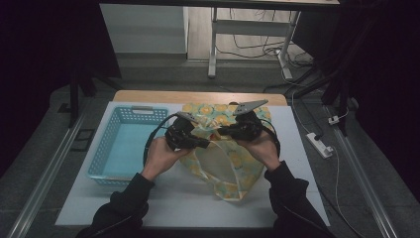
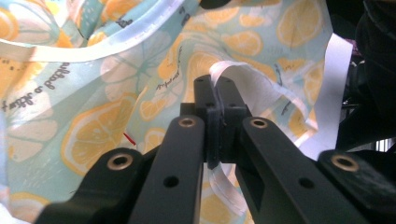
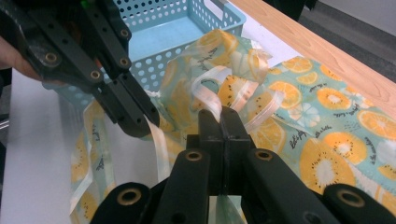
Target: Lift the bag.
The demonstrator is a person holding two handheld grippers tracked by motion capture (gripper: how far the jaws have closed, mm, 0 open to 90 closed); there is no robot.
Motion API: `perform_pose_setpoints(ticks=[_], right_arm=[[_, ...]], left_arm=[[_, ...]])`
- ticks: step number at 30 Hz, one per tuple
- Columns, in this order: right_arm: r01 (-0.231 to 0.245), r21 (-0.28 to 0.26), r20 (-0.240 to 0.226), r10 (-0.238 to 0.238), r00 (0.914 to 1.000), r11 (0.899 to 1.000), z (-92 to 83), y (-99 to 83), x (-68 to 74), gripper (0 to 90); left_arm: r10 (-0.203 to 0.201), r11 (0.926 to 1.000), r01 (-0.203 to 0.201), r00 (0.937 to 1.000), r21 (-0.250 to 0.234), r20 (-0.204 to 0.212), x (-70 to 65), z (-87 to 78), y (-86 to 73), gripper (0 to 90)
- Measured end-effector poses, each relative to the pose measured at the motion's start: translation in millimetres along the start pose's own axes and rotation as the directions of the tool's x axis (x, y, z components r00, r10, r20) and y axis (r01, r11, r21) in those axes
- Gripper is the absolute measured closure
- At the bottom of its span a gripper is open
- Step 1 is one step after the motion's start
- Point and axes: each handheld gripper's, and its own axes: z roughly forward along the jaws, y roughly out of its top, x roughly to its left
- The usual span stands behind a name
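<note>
Both hand-held grippers, left (image 2: 215,91) & right (image 3: 223,122), pinch fruit-print bag (image 1: 225,168) rim, lifted off bench (image 1: 168,198); next prob. needs spreading mouth apart.

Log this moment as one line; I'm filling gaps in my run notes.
left gripper: shut on bag rim | right gripper: shut on bag rim | bag: lifted open above table | basket: beside bag

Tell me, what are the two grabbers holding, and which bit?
Both hold the fruit-print bag. The left gripper pinches its white edge strip; the right gripper pinches a pale strap at its opening.
</note>
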Motion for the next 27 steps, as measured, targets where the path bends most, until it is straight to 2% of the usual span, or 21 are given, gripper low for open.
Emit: perform_pose_setpoints(ticks=[7,11,17,27], right_arm=[[0.002,-0.007,-0.01,-0.002,1.0,1.0,-5.1,9.4,1.1,90.0],[-0.004,-0.015,-0.032,0.004,0.9995,1.0,-7.3,15.2,1.0,90.0],[0.001,-0.024,-0.038,-0.002,0.9993,1.0,-12.0,24.8,1.6,90.0],[0.019,-0.04,-0.033,-0.02,0.9992,0.999,-23.1,43.4,3.8,90.0]], left_arm=[[0.001,0.9998,-0.001,0.9998,-0.018,0.019,1.3,-13.5,12.6,89.5],[-0.005,0.9991,0.007,0.9996,-0.041,0.027,2.9,-23.6,20.2,89.5],[-0.014,0.9973,0.017,0.9989,-0.071,0.044,6.7,-37.7,28.2,89.5],[0.005,0.9921,0.0,0.9994,-0.126,0.035,5.0,-61.5,44.0,89.5]])
